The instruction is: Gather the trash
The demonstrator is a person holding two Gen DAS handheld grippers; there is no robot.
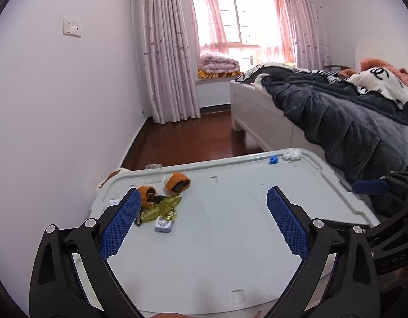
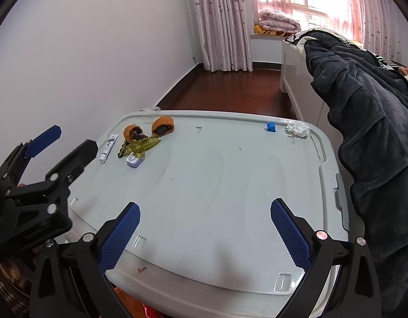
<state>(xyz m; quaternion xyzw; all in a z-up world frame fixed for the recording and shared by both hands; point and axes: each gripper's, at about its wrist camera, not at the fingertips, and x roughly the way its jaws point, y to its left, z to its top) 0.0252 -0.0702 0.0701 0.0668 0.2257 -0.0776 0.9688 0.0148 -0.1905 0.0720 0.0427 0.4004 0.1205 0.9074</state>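
Note:
A crumpled white tissue point(image 1: 292, 155) point(image 2: 297, 128) lies at the far right corner of a pale storage-box lid point(image 1: 230, 243) point(image 2: 217, 185), beside a small blue block point(image 1: 273, 159) point(image 2: 270, 127). At the far left sit two orange fuzzy pieces point(image 1: 177, 182) point(image 2: 162, 126), a yellow-green clip point(image 1: 161, 206) point(image 2: 140, 145), a small lavender box point(image 1: 164, 224) point(image 2: 135, 159) and a white tube point(image 2: 107, 148). My left gripper point(image 1: 204, 193) point(image 2: 75, 137) hangs open over the lid's left side, with nothing in it. My right gripper point(image 2: 206, 205) point(image 1: 376, 182) stands open and empty above the near edge.
A clear cup point(image 1: 154, 173) stands at the lid's far left edge. A bed with a dark blanket point(image 1: 336, 116) point(image 2: 376, 132) presses against the lid's right side. A white wall point(image 1: 58, 106) runs along the left. Dark wood floor point(image 2: 230, 92) lies beyond.

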